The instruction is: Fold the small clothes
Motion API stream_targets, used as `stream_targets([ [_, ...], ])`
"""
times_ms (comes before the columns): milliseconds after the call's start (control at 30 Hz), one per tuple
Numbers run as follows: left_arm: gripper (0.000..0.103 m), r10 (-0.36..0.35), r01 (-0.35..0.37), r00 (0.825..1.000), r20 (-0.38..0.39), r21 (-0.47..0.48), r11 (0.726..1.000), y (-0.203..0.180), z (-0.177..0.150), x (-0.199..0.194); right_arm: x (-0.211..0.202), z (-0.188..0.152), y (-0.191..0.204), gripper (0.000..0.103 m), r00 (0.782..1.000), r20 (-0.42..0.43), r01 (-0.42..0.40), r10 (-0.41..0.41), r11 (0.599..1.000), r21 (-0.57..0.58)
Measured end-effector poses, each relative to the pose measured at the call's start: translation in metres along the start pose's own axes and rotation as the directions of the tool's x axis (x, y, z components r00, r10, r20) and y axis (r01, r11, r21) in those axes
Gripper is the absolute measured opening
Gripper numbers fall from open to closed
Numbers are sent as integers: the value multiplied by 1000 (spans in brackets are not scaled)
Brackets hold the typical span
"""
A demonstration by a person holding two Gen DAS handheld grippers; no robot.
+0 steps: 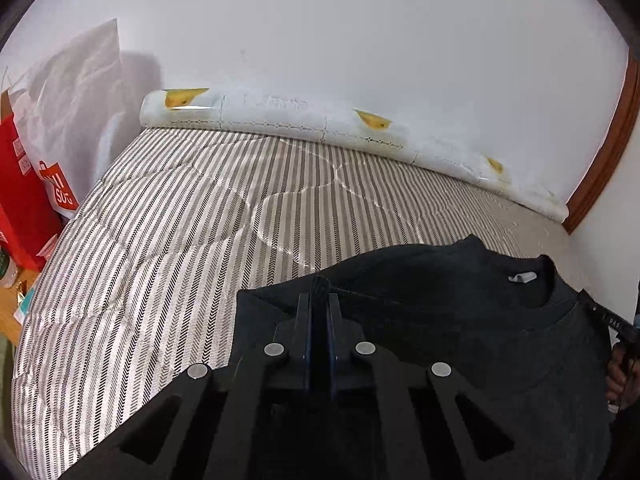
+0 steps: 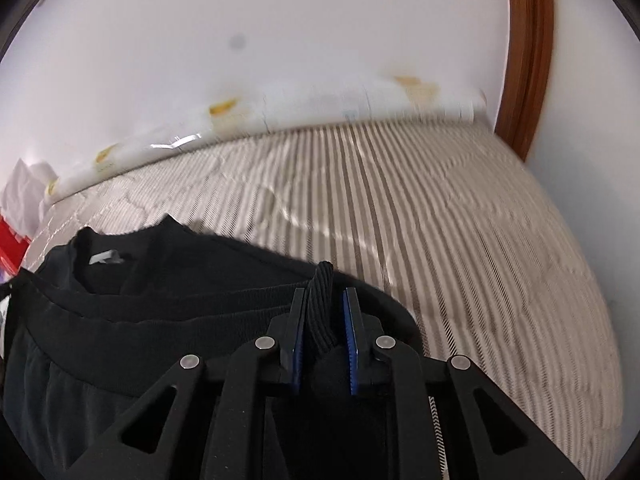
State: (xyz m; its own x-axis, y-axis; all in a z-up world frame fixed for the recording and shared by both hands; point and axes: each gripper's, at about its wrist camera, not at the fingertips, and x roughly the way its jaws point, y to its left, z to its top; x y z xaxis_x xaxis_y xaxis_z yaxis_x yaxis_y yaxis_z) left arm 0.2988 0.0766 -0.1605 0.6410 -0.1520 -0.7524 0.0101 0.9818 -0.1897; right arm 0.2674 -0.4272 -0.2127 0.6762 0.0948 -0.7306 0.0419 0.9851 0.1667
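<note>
A black knitted sweater with a ribbed round collar (image 1: 460, 320) lies on a bed covered by a quilted mattress with grey and cream stripes (image 1: 180, 220), its neckline turned toward the wall and a small pale label (image 1: 522, 277) showing inside the collar. The left tongs (image 1: 319, 308) are clamped on a fold of the sweater's dark fabric at its upper edge, the two black fingers with blue pads standing almost together with only the thin cloth between them. In the right wrist view the same sweater (image 2: 160, 304) fills the lower left, and the right tongs (image 2: 325, 300) pinch a bunched strip of ribbed black knit that stands up between the blue pads, the jaws narrow but held apart by the thickness of the ribbing. That view is smeared by motion blur, so the stripes of the mattress (image 2: 460, 220) look streaked. Along the far edge of the bed, against the white wall (image 1: 360, 40), lies a long white roll with yellow patches (image 1: 320, 124). A brown wooden frame (image 1: 604, 148) rises at the corner of the wall. At the left edge of the left wrist view stand a red bag (image 1: 20, 200) and a white bag with an orange logo (image 1: 72, 112).
</note>
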Motion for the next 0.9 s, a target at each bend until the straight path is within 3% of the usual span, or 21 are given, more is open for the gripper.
stream_targets([
  [400, 13, 52, -52, 998, -17, 25, 998, -5, -3, 5, 5, -5, 6, 25, 998, -5, 64, -64, 997, -39],
  [667, 28, 62, -60, 998, -31, 64, 996, -11, -5, 8, 3, -7, 12, 26, 995, 2, 100, -100, 992, -75],
  [900, 29, 72, -69, 997, -29, 75, 995, -13, -5, 7, 4, -7, 12, 27, 995, 2, 98, -98, 992, -76],
])
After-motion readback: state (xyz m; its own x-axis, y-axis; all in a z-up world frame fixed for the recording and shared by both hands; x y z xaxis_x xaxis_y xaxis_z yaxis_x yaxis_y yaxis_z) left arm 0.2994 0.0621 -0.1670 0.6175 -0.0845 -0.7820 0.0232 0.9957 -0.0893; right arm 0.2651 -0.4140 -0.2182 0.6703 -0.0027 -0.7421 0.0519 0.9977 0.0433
